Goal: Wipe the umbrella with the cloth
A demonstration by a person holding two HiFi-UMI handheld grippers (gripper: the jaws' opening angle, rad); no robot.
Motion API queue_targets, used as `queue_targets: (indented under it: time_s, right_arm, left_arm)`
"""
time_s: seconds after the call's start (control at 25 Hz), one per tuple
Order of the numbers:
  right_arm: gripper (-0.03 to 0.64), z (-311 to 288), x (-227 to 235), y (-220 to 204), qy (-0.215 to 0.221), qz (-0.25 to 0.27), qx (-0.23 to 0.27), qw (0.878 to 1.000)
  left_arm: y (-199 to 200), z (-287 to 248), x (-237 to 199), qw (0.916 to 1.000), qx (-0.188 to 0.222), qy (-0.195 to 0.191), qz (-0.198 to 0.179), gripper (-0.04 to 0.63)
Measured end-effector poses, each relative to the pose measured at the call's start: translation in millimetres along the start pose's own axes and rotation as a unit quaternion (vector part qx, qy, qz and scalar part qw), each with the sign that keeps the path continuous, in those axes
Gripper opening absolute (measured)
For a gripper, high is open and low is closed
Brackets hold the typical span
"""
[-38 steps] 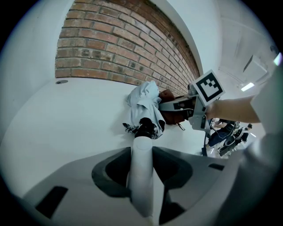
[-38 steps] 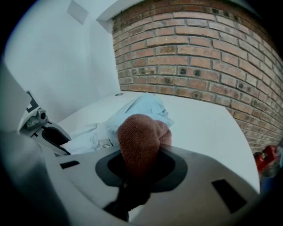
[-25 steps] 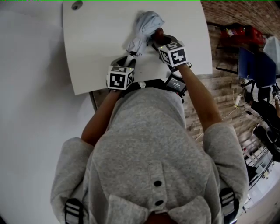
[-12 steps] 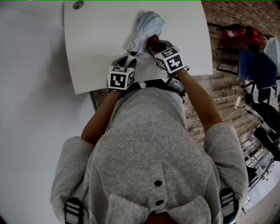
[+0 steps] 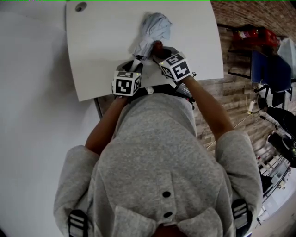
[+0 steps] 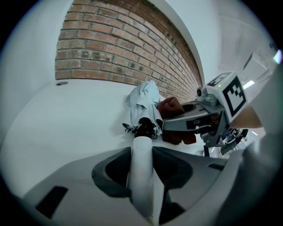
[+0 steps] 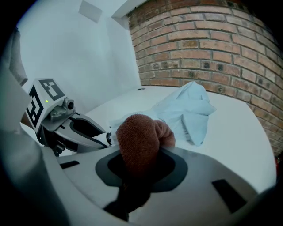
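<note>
A folded pale blue umbrella [image 5: 150, 33] lies on the white table [image 5: 101, 55], its canopy [image 6: 143, 103] bunched toward the far side and its white handle [image 6: 141, 170] pointing at me. My left gripper [image 5: 134, 65] is shut on that handle [image 5: 137, 64]. My right gripper [image 5: 157, 47] is shut on a reddish-brown cloth [image 7: 139, 141], which rests against the lower part of the canopy [image 7: 188, 110] beside the black collar [image 6: 146, 128]. The cloth [image 6: 174, 110] shows just right of the umbrella in the left gripper view.
The table's near edge [image 5: 115, 92] runs under both grippers. A small round grommet [image 5: 81, 6] sits at the table's far left. A brick wall [image 7: 208, 48] stands behind the table. Red and blue items [image 5: 263, 51] stand on the floor to the right.
My right gripper with the cloth has slid left and toward me along the umbrella, from the canopy toward the handle end. The left gripper has stayed in place on the handle.
</note>
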State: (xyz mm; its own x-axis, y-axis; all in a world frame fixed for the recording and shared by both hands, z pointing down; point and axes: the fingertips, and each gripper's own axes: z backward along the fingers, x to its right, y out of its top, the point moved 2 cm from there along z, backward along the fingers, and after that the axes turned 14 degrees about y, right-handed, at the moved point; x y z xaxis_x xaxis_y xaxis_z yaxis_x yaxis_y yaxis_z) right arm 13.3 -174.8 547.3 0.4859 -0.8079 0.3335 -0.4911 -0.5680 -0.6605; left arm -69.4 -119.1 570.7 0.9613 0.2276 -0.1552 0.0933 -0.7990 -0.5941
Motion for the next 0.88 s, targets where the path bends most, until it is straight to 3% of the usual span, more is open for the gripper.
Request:
queue_targets:
  time_s: [0.56,0.88]
  right_arm:
    - [0.100,-9,-38,-7,0.038,0.003,-0.005,0.999]
    - [0.100,-7,-54,-3,0.086,0.009,-0.023,0.996]
  left_arm:
    - [1,-1,1,1.0000,-0.002,-0.002,0.000,0.156]
    - [1,1,-1,1.0000,-0.002,-0.004,0.000,0.155]
